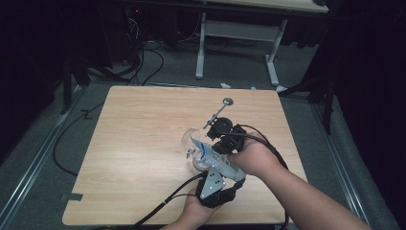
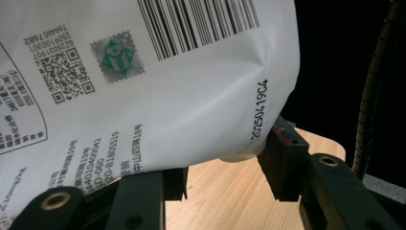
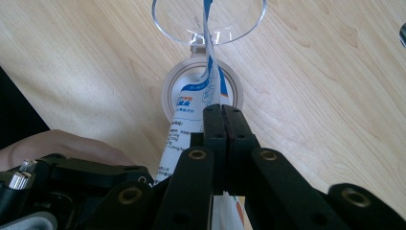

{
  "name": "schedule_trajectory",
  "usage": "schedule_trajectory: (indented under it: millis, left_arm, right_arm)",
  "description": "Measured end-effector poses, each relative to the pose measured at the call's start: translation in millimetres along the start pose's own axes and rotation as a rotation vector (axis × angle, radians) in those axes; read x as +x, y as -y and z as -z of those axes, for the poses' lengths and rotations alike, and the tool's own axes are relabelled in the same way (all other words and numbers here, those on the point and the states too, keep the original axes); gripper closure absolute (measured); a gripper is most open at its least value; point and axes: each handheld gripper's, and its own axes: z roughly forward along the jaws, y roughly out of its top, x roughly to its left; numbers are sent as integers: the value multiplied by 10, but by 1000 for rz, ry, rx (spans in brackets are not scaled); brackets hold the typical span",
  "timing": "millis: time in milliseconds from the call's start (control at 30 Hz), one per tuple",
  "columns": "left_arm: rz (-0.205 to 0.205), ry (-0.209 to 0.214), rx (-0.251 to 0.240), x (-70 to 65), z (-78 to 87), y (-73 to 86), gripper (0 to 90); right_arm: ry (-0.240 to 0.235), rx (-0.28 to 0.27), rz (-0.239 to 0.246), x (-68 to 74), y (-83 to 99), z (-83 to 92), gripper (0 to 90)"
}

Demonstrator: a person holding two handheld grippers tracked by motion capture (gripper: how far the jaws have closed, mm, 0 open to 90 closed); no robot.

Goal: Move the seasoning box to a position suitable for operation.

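Over the clear plastic cup (image 3: 209, 21) on the wooden counter (image 1: 143, 143), the white printed pouch (image 2: 158, 86) hung, both claws (image 1: 216, 184) (image 3: 223, 112) clamped on it; pouring seemed unfinished, the cup apparently empty.

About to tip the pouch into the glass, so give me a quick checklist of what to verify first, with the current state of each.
1. Left gripper jaws clamp the white pouch at its lower end: ok.
2. Right gripper jaws pinched shut on the pouch's top edge: ok.
3. Pouch top lined up over the stemmed glass: ok.
4. Glass upright on the wooden table: ok.
5. Pouch already torn open: cannot tell.
6. Metal spoon lies clear of the glass: ok.
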Motion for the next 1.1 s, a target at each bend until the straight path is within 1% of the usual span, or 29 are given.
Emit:
schedule_trajectory:
  millis: [467,633,667,800,1000,1100]
  left_arm:
    - [14,6,-9,-4,-1,-14,575]
    - [10,5,-5,-3,-2,-9,575]
    - [9,4,-4,-4,-1,-8,575]
    - [3,4,-2,-4,3,8,575]
    - [-6,3,4,-14,8,34,575]
    - [-2,8,5,-12,10,50,575]
  right_arm:
    - [1,5,2,1,-7,-14,900]
    - [2,7,2,0,-5,-17,900]
    - [2,7,-5,3,-3,-16,900]
    - [0,3,3,-3,1,-12,900]
    - [-5,3,0,2,15,-16,900]
    - [-4,8,-5,2,24,-16,900]
